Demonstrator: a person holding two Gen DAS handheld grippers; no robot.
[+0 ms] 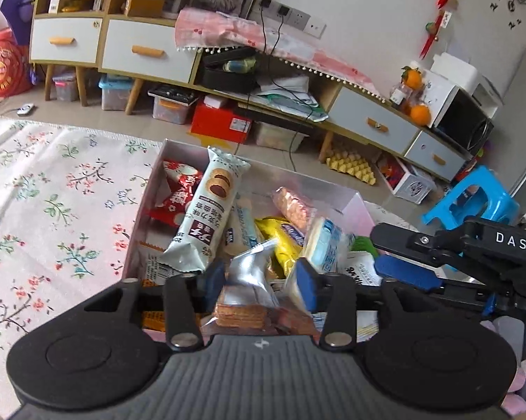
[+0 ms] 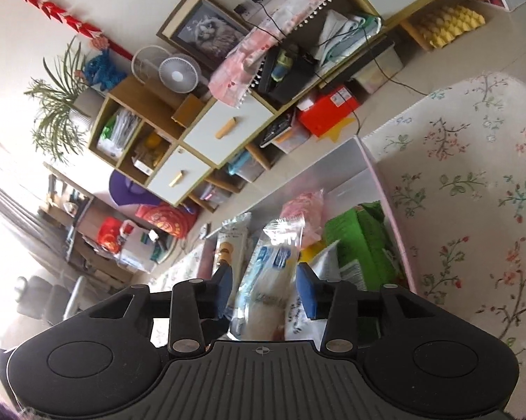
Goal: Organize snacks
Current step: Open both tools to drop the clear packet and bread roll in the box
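Left hand-held gripper (image 1: 261, 274) pads apart astride silver foil pack of brown wafers (image 1: 247, 290), near edge of pink-rimmed silver snack box (image 1: 179, 147). Right hand-held gripper (image 2: 264, 287) apart round clear blue-label cracker pack (image 2: 270, 266). Squeeze gently, lift straight, avoid snagging nbrs.

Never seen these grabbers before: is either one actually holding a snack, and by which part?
Cannot be told. A silver wafer pack sits between the left gripper pads, a blue-white pack between the right gripper pads, with visible gaps.
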